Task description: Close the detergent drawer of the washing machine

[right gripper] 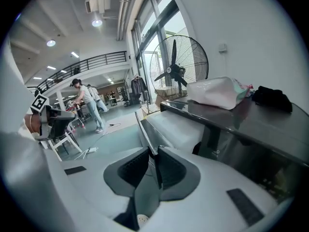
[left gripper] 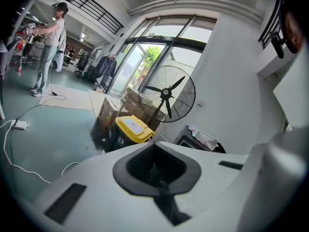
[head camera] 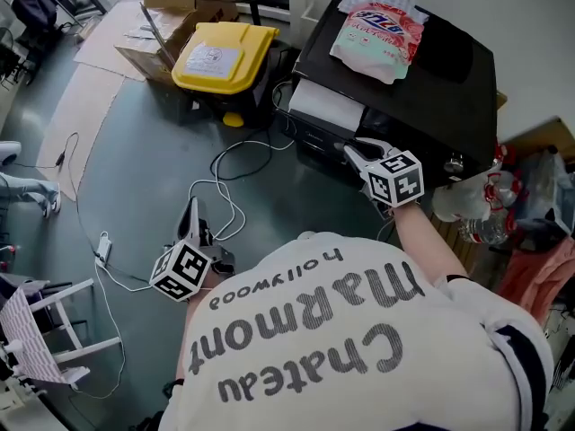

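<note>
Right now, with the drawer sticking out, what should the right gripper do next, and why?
Probably push straight toward the washing machine: the detergent drawer stands pulled out with its front edge between the jaws of the right gripper, so it should slide shut.

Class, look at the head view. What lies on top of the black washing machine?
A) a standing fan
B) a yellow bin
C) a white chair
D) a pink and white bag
D: a pink and white bag lies on the flat black top of the washing machine, while the yellow bin stands on the floor beside it.
</note>
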Motion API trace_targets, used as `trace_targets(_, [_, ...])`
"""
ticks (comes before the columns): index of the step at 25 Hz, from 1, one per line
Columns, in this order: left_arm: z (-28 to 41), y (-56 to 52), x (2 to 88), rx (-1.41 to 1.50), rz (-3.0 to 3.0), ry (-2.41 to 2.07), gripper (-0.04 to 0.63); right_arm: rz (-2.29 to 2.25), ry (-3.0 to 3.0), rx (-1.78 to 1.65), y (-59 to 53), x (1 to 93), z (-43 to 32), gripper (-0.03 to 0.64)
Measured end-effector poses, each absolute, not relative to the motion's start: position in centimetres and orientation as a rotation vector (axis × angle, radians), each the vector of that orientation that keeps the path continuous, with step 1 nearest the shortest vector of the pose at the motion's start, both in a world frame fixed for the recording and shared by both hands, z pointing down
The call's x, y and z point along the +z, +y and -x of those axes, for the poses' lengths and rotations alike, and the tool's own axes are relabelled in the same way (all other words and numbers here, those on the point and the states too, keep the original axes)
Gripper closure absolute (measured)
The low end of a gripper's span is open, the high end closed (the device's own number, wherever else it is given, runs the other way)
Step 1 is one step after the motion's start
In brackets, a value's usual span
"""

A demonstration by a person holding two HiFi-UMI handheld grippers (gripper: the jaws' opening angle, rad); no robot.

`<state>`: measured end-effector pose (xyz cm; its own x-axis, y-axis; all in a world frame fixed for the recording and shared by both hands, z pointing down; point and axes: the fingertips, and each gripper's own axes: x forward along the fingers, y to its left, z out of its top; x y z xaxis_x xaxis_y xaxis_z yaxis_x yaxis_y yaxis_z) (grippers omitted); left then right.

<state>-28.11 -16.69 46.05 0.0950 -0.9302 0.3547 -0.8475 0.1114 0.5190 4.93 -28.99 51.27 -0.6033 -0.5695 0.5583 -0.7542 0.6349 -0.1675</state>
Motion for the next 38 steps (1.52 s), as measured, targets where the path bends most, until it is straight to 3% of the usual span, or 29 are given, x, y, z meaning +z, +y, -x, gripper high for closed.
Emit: trace_targets(38, [29.3, -17.5, 46.8, -0.188, -1.673, -1.795, 0.588, -1.181, -2.368, 0.490, -33.8, 50.5, -7.0, 0.529])
